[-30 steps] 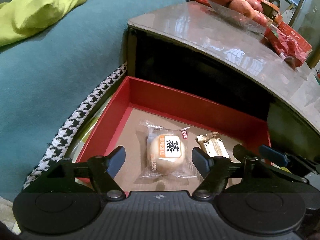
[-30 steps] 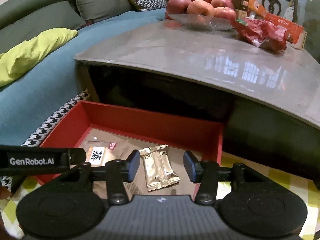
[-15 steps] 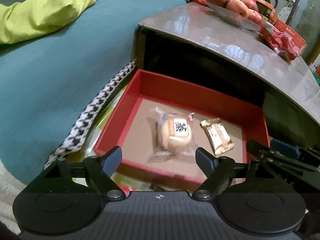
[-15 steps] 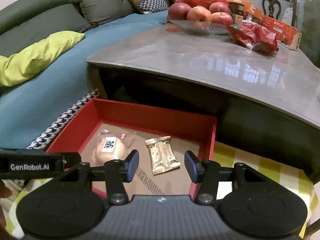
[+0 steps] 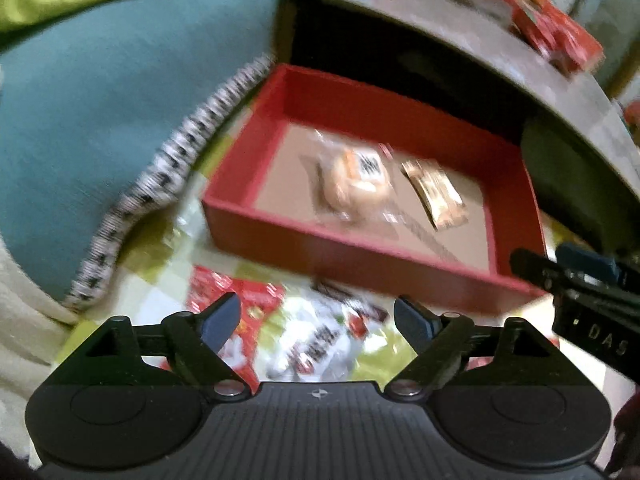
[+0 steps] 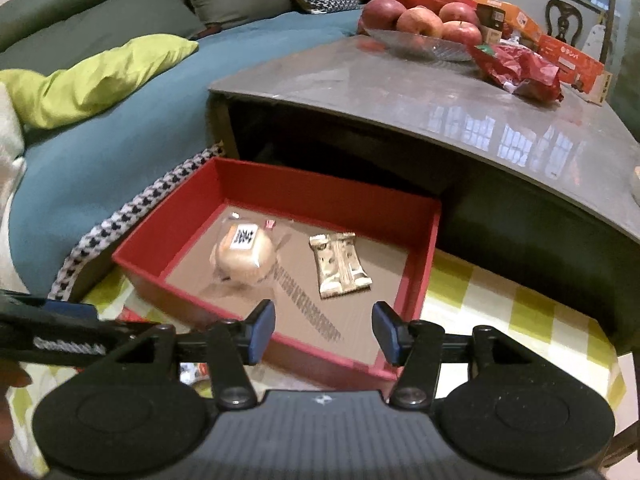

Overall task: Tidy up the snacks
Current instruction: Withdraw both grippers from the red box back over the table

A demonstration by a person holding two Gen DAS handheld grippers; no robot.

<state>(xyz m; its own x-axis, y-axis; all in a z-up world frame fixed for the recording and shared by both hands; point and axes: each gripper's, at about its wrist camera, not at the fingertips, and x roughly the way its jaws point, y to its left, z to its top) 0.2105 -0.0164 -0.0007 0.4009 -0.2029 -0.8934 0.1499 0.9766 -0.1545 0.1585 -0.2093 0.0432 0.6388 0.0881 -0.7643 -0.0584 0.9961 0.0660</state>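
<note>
So the red box (image 6: pixel 276 184) sits mid-frame on the yellow checked cloth (image 6: pixel 500 300), right below the grey table (image 6: pixel 400 92), with a wrapped round bun (image 6: pixel 244 256) and a gold snack bar (image 6: pixel 340 264) lying side by side inside, not touching. The left gripper (image 5: pixel 316 316) has just been spreading its jaws and nothing's between them; it hangs over blurry red and white snack packets (image 5: pixel 312 340) at the bottom of its view. The right gripper (image 6: pixel 324 328) has been opening too, empty, low over the box's near edge.
</note>
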